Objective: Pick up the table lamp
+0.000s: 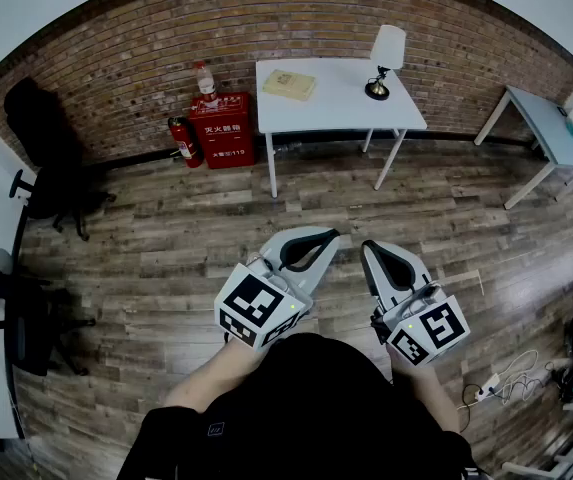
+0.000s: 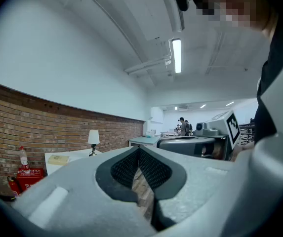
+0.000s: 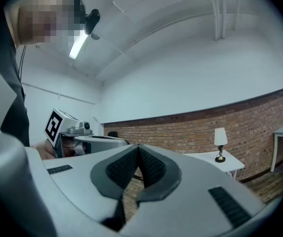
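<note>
The table lamp [image 1: 386, 60], with a white shade and a dark brass-coloured base, stands upright at the right end of a white table [image 1: 336, 103] by the brick wall, far from both grippers. It also shows small in the left gripper view as the lamp [image 2: 93, 141], and the right gripper view has the lamp [image 3: 221, 143] too. My left gripper [image 1: 332, 235] and right gripper [image 1: 368, 247] are held side by side close to the person's body, both pointing level toward the table. The left gripper [image 2: 139, 150] and the right gripper [image 3: 138, 147] are shut with nothing between their pads.
A yellowish book [image 1: 289, 84] lies on the table's left part. A red fire-equipment box [image 1: 221, 128] with a bottle [image 1: 204, 78] on top and an extinguisher [image 1: 181, 140] stand left of the table. Black office chairs [image 1: 51, 173] stand at left, another table [image 1: 546, 128] at right, and cables [image 1: 506, 380] lie on the wooden floor.
</note>
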### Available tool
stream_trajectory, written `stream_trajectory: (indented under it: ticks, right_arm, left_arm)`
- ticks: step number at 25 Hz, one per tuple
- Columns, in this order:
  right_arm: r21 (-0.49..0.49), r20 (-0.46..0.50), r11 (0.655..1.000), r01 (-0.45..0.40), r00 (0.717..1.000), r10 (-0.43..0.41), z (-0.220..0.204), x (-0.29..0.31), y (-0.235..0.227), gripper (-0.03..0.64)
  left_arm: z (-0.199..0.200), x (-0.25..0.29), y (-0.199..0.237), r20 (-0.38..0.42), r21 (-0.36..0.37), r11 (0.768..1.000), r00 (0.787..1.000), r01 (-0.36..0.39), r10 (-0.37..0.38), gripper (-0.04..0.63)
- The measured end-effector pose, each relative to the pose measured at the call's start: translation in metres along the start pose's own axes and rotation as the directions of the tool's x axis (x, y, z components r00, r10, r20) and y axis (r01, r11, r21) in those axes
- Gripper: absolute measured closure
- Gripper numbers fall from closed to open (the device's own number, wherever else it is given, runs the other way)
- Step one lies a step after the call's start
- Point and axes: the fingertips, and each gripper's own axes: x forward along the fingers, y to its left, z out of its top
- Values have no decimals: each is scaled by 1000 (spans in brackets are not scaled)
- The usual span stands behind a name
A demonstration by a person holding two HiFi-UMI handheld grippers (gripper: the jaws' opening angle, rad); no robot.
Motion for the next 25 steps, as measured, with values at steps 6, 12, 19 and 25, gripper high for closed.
stream_trajectory:
  ticks: [6, 12, 19, 25]
  right_arm:
    - [6, -11, 1000, 5, 1000, -5, -9, 36, 25, 604]
    - [-104, -28, 995, 1, 1000, -4, -19, 54, 54, 604]
    - [-124, -29, 992, 12, 999, -16, -22, 62, 39, 603]
    - [-99, -16, 994, -38, 999, 37, -28, 92, 5, 601]
  left_arm:
    - [-6, -36, 37, 0, -12, 1000, 1000, -16, 16, 586]
    - [-21, -49, 64, 12, -61, 998, 1000, -1, 2, 587]
    - [-21, -22, 72, 37, -97, 994, 998, 57, -54, 586]
    - [-31, 10, 104, 16, -110, 993, 999, 33, -32, 586]
